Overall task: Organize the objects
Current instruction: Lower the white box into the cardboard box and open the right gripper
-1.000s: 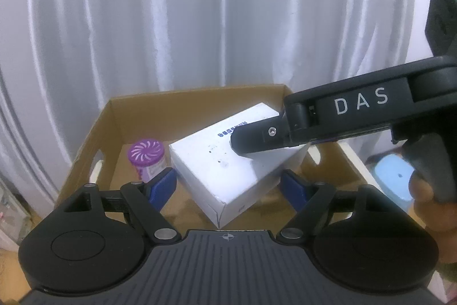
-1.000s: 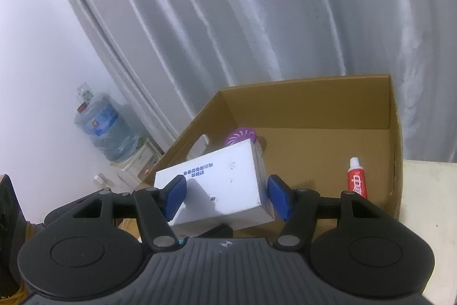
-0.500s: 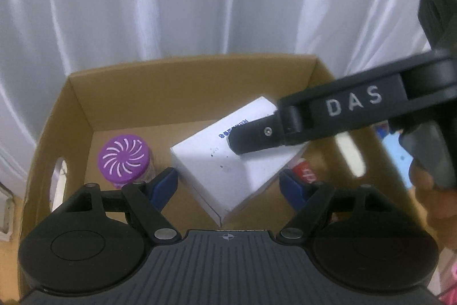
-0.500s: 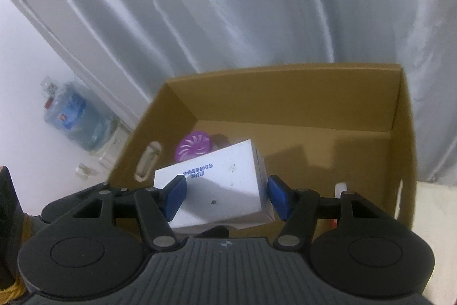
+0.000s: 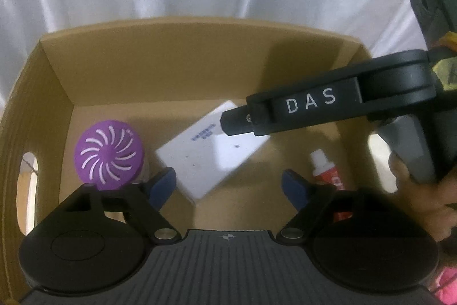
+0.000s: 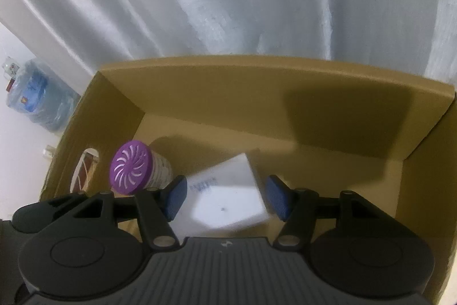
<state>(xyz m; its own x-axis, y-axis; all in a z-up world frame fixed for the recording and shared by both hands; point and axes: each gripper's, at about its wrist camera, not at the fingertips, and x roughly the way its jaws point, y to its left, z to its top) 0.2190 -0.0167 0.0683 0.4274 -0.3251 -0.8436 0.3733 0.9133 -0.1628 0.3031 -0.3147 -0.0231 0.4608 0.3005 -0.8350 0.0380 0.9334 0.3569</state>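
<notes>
White box (image 5: 211, 156), purple swirl-patterned lid (image 5: 109, 155), brown cardboard carton (image 5: 171, 70)

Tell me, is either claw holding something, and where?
The right gripper clamps the white box by two opposite sides. The left gripper, its jaws just opening, holds nothing.

- Flat white rectangular carton (image 6: 228, 199), right wrist view: near edge hidden behind the gripper body; blue print blurred, unreadable.
- Same carton, left wrist view: far corner covered by the black "DAS" finger of the right gripper (image 6: 225, 197).
- Red-and-white squeeze tube (image 5: 328, 170): lower part behind the left gripper's linkage; lettering too blurred to read.
- Purple swirl-lidded round container (image 5: 109, 155): body largely hidden under its lid and the blue pad.
- Open brown cardboard box (image 5: 185, 59): near wall out of sight below the gripper.
- Person's hand (image 5: 422, 190): cut by the right edge.
</notes>
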